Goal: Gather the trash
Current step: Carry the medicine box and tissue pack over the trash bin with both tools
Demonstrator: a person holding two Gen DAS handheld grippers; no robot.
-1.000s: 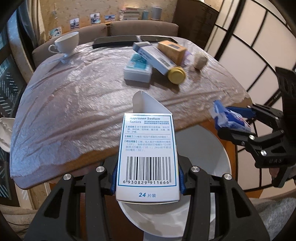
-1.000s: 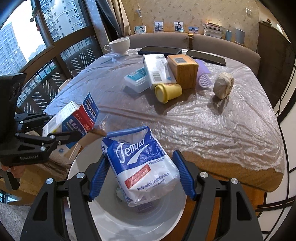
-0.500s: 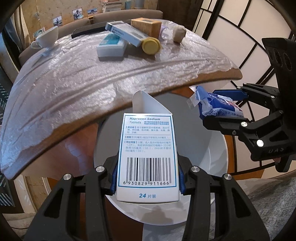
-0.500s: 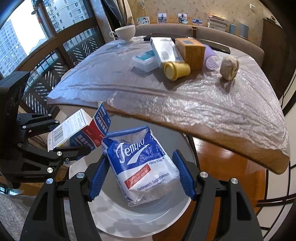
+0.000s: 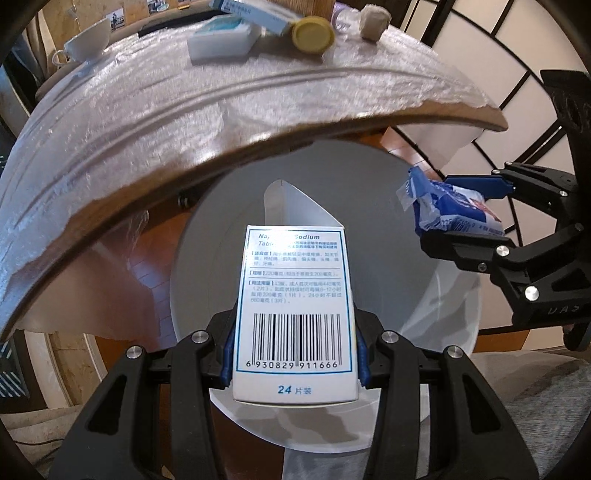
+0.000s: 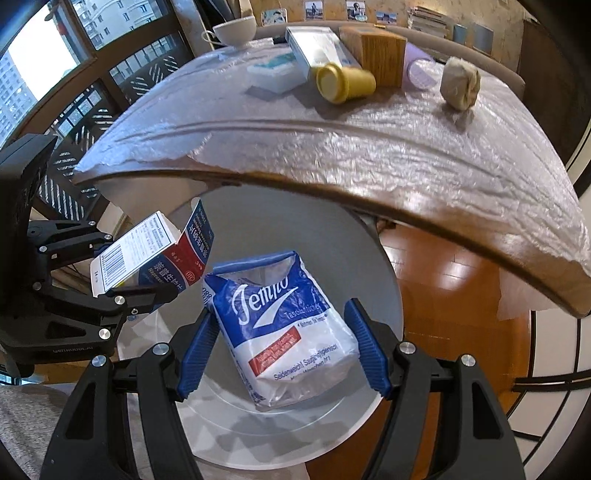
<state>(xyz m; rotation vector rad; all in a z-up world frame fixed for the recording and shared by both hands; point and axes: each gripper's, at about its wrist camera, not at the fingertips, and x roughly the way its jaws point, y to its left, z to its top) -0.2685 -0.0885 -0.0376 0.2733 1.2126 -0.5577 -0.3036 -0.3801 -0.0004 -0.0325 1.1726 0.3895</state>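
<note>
Step in hand, as judged: both items carried to the drop point over the bin, release not yet done.

Left gripper (image 5: 295, 350): fingers clamped narrow on the sides of a white-and-blue cardboard tablet carton (image 5: 293, 310), barcode face up, end flap open at 12 o'clock. The carton is held above the mouth of the round white plastic waste bin (image 5: 454, 332), which sits on the floor just under the table edge.

Right gripper (image 6: 282, 345): blue ribbed pads set moderately wide on a blue-and-white soft plastic tissue pack (image 6: 284, 328), torn open at its top end. The left pad is seen touching the pack; contact at the right pad cannot be told for certain. The pack is held over the bin interior, with the carton at 10 o'clock from it.

Next move, as judged: both grips to be opened so that the items fall in. The carton is rigid and should drop clean. The pack is limp, crinkled film and may cling to a pad; a slight shake may be needed.

Left on the wrinkled clear plastic sheet over the round wooden table (image 6: 369, 140), at 12 o'clock: a yellow plastic cup (image 6: 345, 85) on its side, a crumpled beige paper ball (image 6: 460, 83), a brown cardboard box (image 6: 378, 50), a long white box (image 6: 314, 46), a flat white pack (image 6: 275, 72), a white ceramic teacup (image 6: 234, 29). Which of these count as trash cannot be told.
</note>
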